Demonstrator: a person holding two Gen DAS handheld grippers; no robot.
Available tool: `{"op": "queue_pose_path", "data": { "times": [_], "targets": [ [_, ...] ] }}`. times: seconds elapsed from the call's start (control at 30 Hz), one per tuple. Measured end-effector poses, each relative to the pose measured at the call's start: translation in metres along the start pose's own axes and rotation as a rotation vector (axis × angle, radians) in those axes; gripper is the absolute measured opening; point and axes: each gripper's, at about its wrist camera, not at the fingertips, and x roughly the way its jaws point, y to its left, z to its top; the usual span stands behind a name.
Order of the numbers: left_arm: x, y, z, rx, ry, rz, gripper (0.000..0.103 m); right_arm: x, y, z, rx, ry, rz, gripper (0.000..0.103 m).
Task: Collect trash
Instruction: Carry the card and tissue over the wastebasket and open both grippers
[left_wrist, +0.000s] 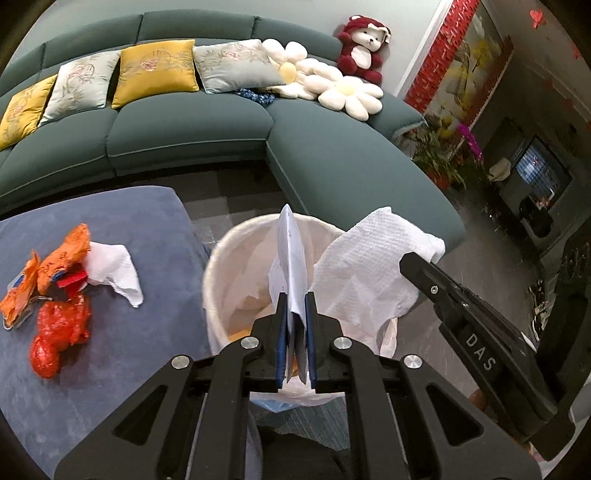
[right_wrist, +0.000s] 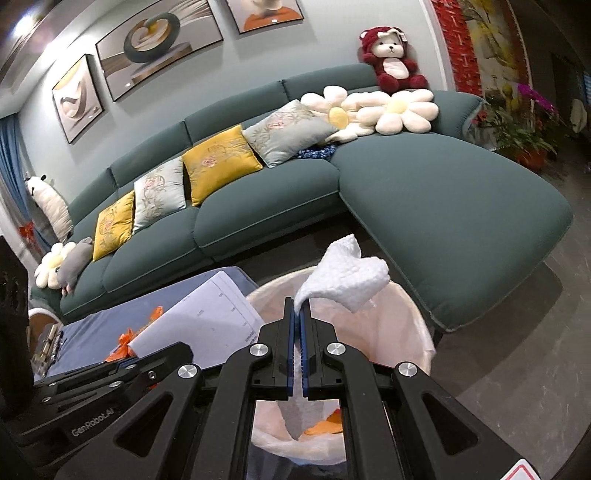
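Our jaws are clamped: the left gripper (left_wrist: 296, 314) pinches a folded paper sheet (left_wrist: 291, 254) on edge, the right gripper (right_wrist: 297, 314) pinches a white paper towel (right_wrist: 349, 278). Both pieces hang over the lined waste bin (left_wrist: 216, 273), so letting go should drop them in. The towel spreads wide and, we judge, could snag on the rim or slide outside. Farther left, on the blue worktop (left_wrist: 110, 206), orange wrappers (left_wrist: 55, 266), a red bag (left_wrist: 59, 328) and a tissue (left_wrist: 118, 269) remain. The green sofa (left_wrist: 184, 133) lies beyond.
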Motion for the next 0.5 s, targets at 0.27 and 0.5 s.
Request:
{"op": "queue_pose_path", "data": {
  "times": [0.27,0.5],
  "targets": [
    [0.018,-0.006,-0.004,-0.016,0.029,0.032,0.028,0.003,-0.005,-0.001,0.006,-0.001,-0.001,0.007],
    [0.017,0.001,-0.006,-0.038,0.022,0.061,0.040,0.000,0.001,0.000,-0.002,-0.011,0.006,0.018]
  ]
}}
